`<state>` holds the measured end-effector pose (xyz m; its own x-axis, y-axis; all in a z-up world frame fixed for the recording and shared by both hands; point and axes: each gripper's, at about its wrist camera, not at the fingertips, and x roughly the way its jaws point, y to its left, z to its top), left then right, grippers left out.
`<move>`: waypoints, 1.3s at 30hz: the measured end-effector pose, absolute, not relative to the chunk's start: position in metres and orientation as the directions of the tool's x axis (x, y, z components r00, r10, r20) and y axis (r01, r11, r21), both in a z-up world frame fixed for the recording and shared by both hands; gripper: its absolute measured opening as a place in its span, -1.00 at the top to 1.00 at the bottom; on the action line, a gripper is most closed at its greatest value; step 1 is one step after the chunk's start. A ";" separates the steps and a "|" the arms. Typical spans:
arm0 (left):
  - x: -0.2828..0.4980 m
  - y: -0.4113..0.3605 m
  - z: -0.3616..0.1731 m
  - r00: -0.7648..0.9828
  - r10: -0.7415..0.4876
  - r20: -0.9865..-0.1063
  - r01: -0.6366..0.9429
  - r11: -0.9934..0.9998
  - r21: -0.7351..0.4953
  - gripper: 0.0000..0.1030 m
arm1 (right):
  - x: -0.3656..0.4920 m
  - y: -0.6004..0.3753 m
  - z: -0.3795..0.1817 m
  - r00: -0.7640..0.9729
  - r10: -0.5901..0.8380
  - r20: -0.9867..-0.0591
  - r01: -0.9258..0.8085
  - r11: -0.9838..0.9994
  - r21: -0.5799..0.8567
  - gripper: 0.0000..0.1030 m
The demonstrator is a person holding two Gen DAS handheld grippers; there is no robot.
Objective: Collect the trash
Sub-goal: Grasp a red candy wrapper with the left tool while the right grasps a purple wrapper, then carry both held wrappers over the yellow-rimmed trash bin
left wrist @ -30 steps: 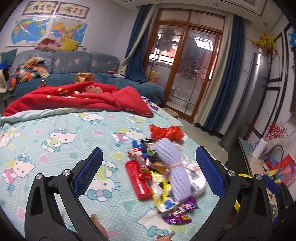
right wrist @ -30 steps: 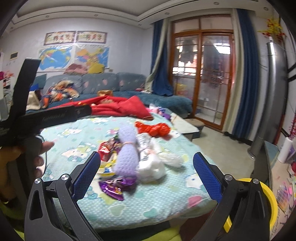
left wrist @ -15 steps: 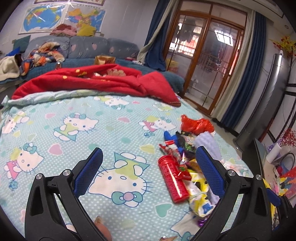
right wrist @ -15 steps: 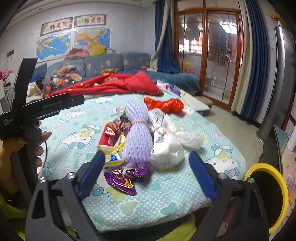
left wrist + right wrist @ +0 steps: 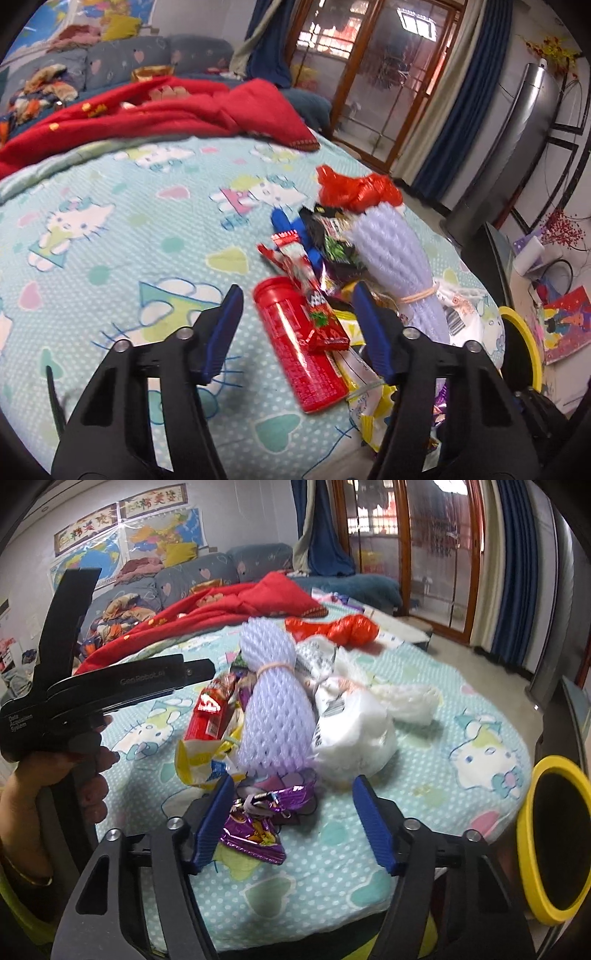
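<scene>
A trash pile lies on the Hello Kitty bedspread (image 5: 110, 240). My left gripper (image 5: 297, 321) is open, its blue jaws on either side of the red canister (image 5: 299, 350), which has a red wrapper (image 5: 314, 302) lying on it. A lilac foam net (image 5: 395, 266) and a red plastic bag (image 5: 354, 190) lie beyond. My right gripper (image 5: 293, 818) is open around a purple wrapper (image 5: 258, 823). The foam net (image 5: 273, 701) and a white plastic bag (image 5: 351, 731) also show in the right wrist view. A bin with a yellow rim (image 5: 554, 842) stands at the right.
A red blanket (image 5: 166, 114) lies across the far side of the bed. A sofa with clothes (image 5: 184, 579) stands behind. The left gripper's body (image 5: 92, 698) and the hand holding it fill the left of the right wrist view. The bin's yellow rim (image 5: 524, 347) shows beside the bed.
Both grippers have moved down and closer to the pile. Their jaws have narrowed, the left around the red canister, the right around the purple wrapper.
</scene>
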<state>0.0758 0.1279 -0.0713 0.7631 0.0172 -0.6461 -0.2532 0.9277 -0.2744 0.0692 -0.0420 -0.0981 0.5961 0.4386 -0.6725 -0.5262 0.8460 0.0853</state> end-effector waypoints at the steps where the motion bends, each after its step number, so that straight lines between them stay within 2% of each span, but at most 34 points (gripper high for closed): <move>1: 0.077 0.126 -0.073 0.760 0.006 -0.649 -0.243 0.930 -0.276 0.02 | 0.071 -0.041 -0.100 0.587 0.440 -0.680 -0.524 0.847 0.096 -0.12; 5: 0.080 0.121 -0.074 0.759 -0.030 -0.650 -0.204 0.938 -0.281 0.15 | 0.077 -0.044 -0.106 0.540 0.468 -0.700 -0.517 0.840 0.163 0.13; 8: 0.086 0.120 -0.077 0.749 -0.048 -0.661 -0.199 0.935 -0.293 0.43 | 0.074 -0.045 -0.105 0.528 0.490 -0.694 -0.532 0.828 0.179 0.32; 11: 0.086 0.118 -0.079 0.743 -0.050 -0.667 -0.196 0.937 -0.288 0.54 | 0.073 -0.047 -0.103 0.522 0.501 -0.690 -0.533 0.823 0.195 0.38; 15: 0.087 0.118 -0.080 0.734 -0.058 -0.677 -0.192 0.938 -0.288 0.87 | 0.071 -0.054 -0.102 0.511 0.515 -0.689 -0.525 0.821 0.224 0.41; 17: 0.086 0.117 -0.082 0.728 -0.069 -0.682 -0.188 0.937 -0.295 0.94 | 0.072 -0.054 -0.098 0.507 0.520 -0.687 -0.526 0.819 0.232 0.46; 18: 0.084 0.117 -0.082 0.728 -0.068 -0.682 -0.187 0.937 -0.294 0.94 | 0.072 -0.055 -0.097 0.506 0.523 -0.687 -0.526 0.817 0.235 0.54; 26: 0.069 0.123 -0.071 0.761 -0.080 -0.644 -0.181 0.927 -0.329 0.98 | 0.068 -0.064 -0.088 0.492 0.544 -0.679 -0.534 0.805 0.258 0.59; 39: 0.036 0.119 -0.022 0.834 -0.116 -0.539 -0.117 0.919 -0.378 0.99 | 0.054 -0.082 -0.045 0.583 0.567 -0.581 -0.578 0.793 0.194 0.60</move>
<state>0.0356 0.1189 -0.0216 0.8340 -0.1159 -0.5395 -0.1167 0.9185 -0.3778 0.0544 -0.0816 -0.0453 0.5833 0.5674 -0.5812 -0.5776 0.7928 0.1943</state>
